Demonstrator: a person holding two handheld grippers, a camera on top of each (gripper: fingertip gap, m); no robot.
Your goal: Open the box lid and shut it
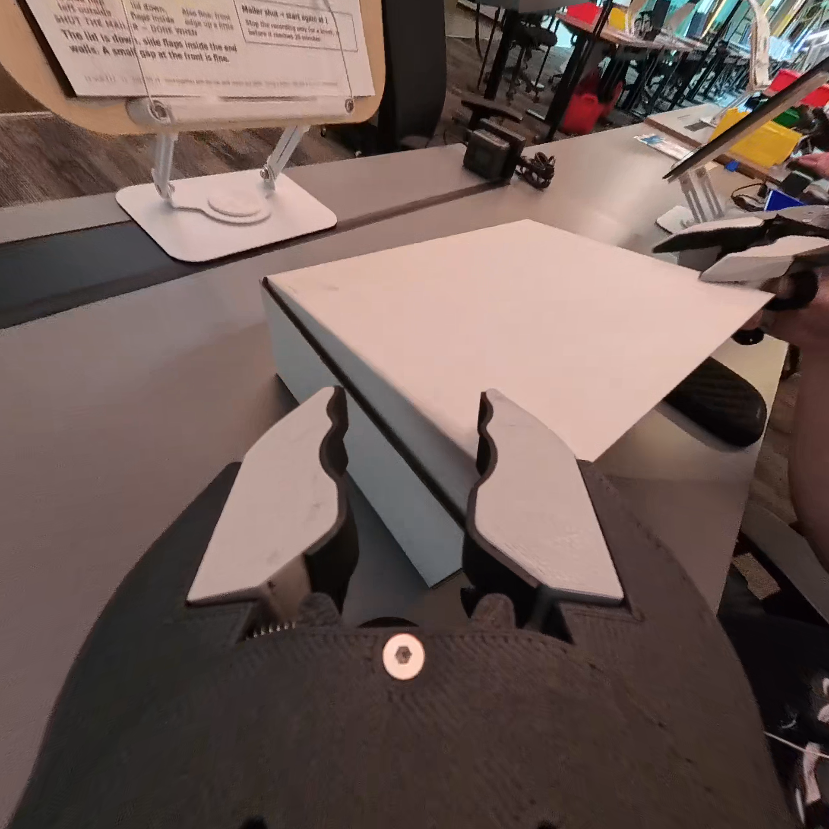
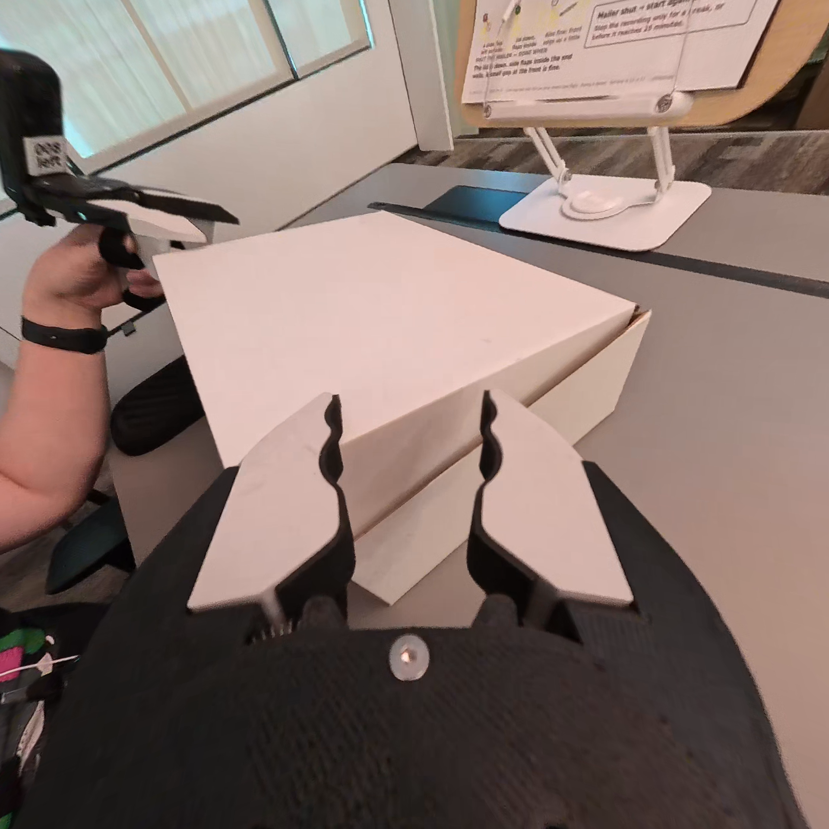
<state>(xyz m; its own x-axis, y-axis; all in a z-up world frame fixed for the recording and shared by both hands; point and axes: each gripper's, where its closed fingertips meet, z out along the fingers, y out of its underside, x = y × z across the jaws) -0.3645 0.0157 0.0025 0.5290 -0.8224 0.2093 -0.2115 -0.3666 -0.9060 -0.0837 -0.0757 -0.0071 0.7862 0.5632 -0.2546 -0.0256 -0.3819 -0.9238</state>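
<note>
A plain white box (image 1: 516, 332) with no visible branding sits mid-frame on a grey bench (image 1: 112, 403), its lid (image 2: 359, 314) slightly raised. The left tool (image 1: 412, 430) and right tool (image 2: 410, 430) hover at opposite corners, fingers wide apart, holding nothing. At 12 o'clock, a stand (image 2: 605, 211) holds a printed sheet (image 2: 583, 45).

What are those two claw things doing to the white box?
A person holds a gripper in each hand, one at either side of a white box on a grey table. The left gripper and the right gripper are both open and grip nothing. The lid is not flat: it tilts up a little, with a gap under its edge.
</note>
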